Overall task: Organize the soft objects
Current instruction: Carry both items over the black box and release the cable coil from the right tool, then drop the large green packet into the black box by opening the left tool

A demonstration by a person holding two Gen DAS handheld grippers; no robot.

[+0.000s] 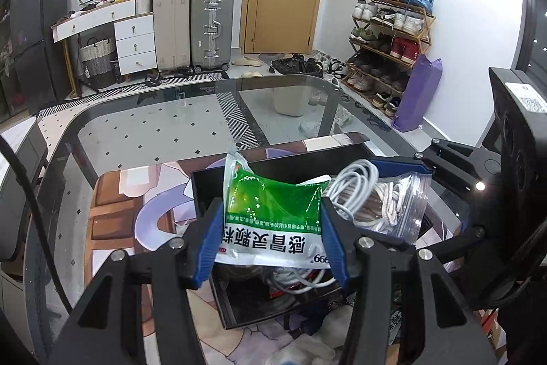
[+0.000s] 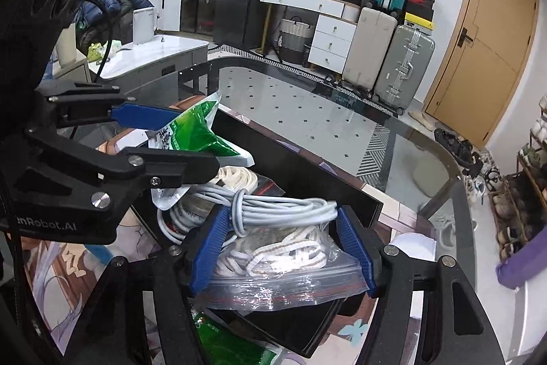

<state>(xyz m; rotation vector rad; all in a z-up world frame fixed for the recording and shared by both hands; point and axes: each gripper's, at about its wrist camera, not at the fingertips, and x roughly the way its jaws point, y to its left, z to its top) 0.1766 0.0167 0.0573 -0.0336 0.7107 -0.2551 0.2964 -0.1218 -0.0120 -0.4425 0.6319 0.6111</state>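
My left gripper [image 1: 271, 221] is shut on a green and white medicine pouch [image 1: 273, 214] and holds it over a black tray [image 1: 205, 194] on the glass table. My right gripper [image 2: 283, 228] is shut on a clear zip bag [image 2: 283, 279] of white rope, with a coiled white cable [image 2: 283, 204] lying across it, over the same black tray [image 2: 342, 187]. The left gripper with the pouch [image 2: 201, 129] shows at the left of the right wrist view. The zip bag [image 1: 393, 204] and cable [image 1: 355, 180] show beside the pouch in the left wrist view. More cable lies inside the tray.
The tray rests on a printed mat [image 1: 136, 194] on the glass table [image 1: 154, 125]. Another green pouch [image 2: 232, 348] lies in front of the tray. Suitcases [image 1: 191, 26], a door and a shoe rack [image 1: 389, 33] stand beyond the table.
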